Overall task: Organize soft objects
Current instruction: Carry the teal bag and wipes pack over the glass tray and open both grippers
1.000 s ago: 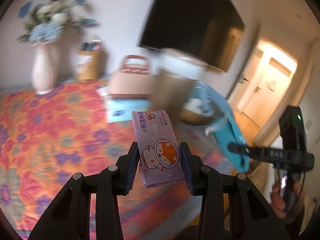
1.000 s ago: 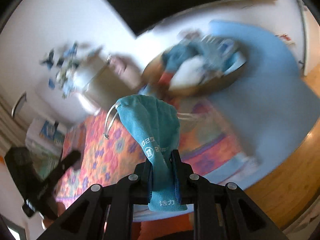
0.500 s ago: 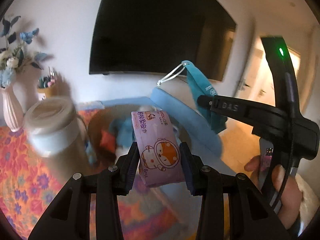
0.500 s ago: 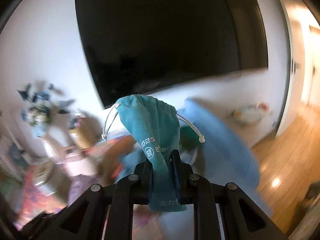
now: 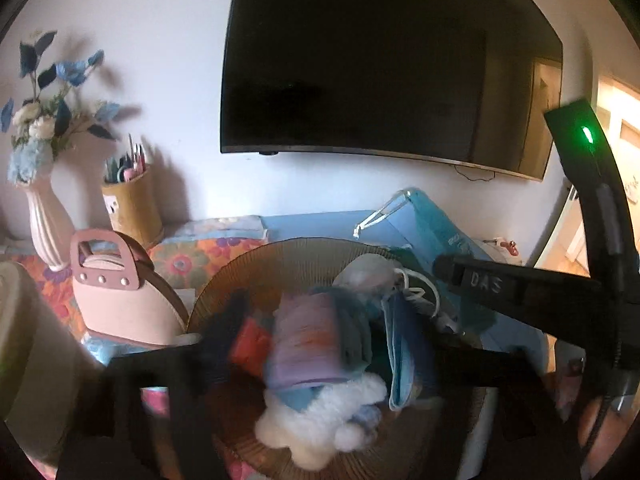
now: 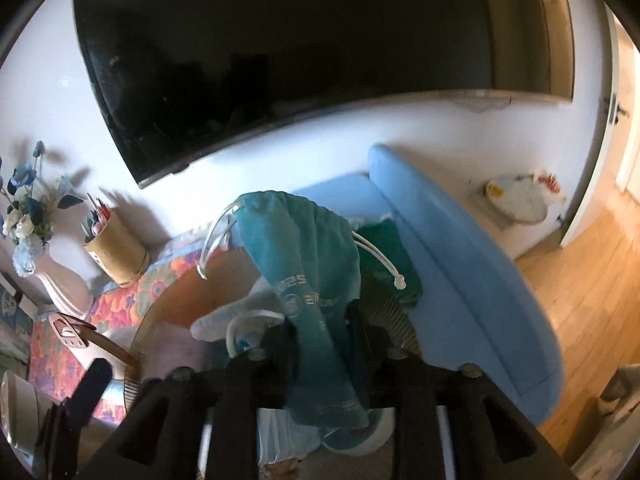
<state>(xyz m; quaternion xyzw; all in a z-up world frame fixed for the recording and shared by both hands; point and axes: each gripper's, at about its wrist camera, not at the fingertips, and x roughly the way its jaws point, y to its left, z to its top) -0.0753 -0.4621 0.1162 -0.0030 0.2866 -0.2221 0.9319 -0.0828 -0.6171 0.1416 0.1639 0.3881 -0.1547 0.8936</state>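
Purple tissue pack (image 5: 308, 344), blurred, sits over the round basket (image 5: 256, 264) of soft items on the counter; left gripper (image 5: 304, 364) too blurred to tell if clamped; right gripper (image 6: 320, 332) clamped on teal drawstring pouch (image 6: 308, 256), held above basket, prob. for dropping in.

The left gripper (image 5: 304, 344) is heavily blurred low in the view, its fingers spread wide to either side of a purple packet (image 5: 308, 344); whether they touch it cannot be told. The packet lies over a brown basket (image 5: 240, 272) among a white plush (image 5: 320, 428), a red item (image 5: 250, 346) and a blue mask (image 5: 400, 356). The right gripper (image 5: 444, 268) reaches in from the right, a teal pouch (image 5: 436, 228) at its fingers. Left of the basket stands a pink bag (image 5: 120, 300), behind it a vase (image 5: 44, 224) and a pen cup (image 5: 134, 208). A TV (image 5: 380, 60) hangs on the wall.
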